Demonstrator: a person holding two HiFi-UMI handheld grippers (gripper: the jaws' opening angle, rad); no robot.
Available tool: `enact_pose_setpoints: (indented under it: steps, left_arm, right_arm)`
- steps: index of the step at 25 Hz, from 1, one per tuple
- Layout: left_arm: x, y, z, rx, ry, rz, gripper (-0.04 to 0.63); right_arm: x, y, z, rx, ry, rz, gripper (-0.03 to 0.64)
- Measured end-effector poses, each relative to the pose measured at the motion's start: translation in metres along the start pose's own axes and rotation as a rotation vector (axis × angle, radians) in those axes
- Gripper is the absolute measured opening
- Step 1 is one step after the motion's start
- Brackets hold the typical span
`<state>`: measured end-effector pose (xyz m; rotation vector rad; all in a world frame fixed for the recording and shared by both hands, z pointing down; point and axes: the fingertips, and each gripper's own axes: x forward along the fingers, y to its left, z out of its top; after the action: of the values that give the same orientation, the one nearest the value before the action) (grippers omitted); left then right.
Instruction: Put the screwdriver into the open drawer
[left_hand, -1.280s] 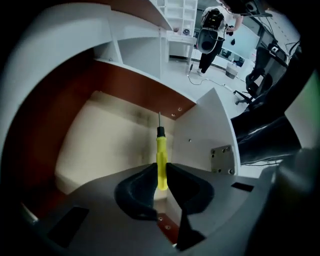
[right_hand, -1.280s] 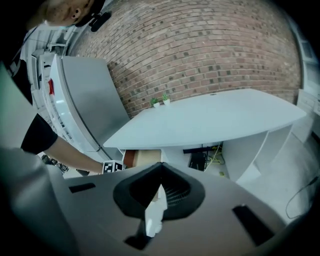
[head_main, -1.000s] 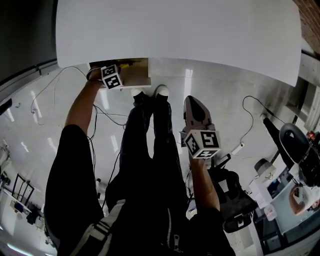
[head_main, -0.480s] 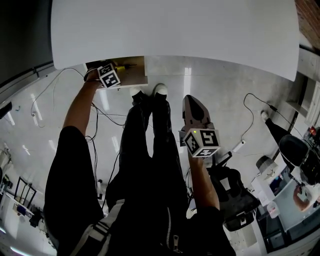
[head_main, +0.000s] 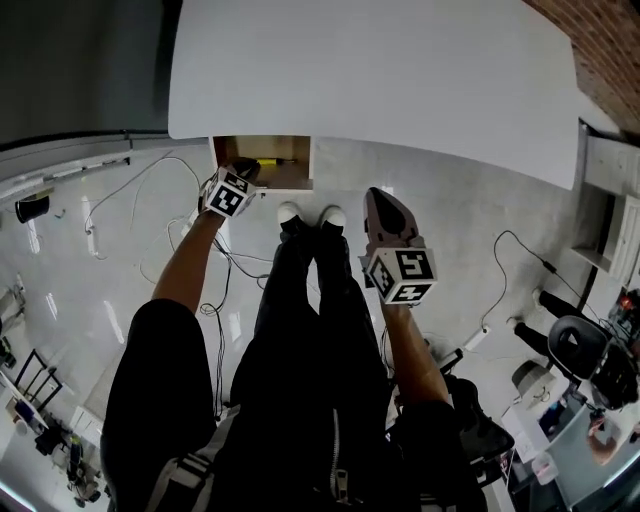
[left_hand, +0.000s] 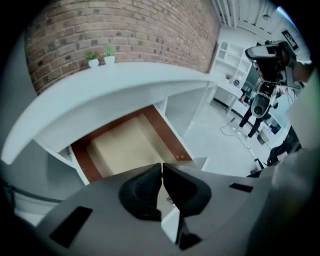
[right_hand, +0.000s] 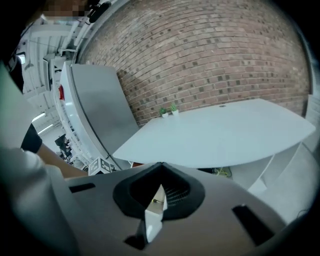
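The left gripper (left_hand: 161, 170) and right gripper (right_hand: 160, 169) are both sitting clenched and empty. The yellow screwdriver (head_main: 268, 161) is apparently lying in the drawer (head_main: 290, 176), upper left, so lifting the left one straight clear should avoid nudging it.

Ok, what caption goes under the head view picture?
Left gripper at the open drawer, with the yellow screwdriver lying inside.

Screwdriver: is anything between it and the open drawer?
Nothing visible does. In the head view a yellow item, apparently the screwdriver, lies inside the open drawer under the white table. The left gripper hovers at the drawer's front, jaws shut and empty.
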<state>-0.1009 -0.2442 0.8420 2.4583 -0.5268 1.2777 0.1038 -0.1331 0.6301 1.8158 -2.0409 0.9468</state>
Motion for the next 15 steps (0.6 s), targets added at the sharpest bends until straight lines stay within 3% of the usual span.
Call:
enact_pose_setpoints:
  steps: [7, 15]
  left_arm:
    - [-0.105, -0.024, 0.078, -0.172, -0.235, 0.136, 0.028]
    - [-0.218, -0.019, 0.156, -0.202, -0.466, 0.308, 0.028]
  right_arm:
    - [-0.013, 0.009, 0.065, -0.081, -0.096, 0.078, 0.0]
    - [-0.02, 0.019, 0.147, -0.175, -0.22, 0.14, -0.002]
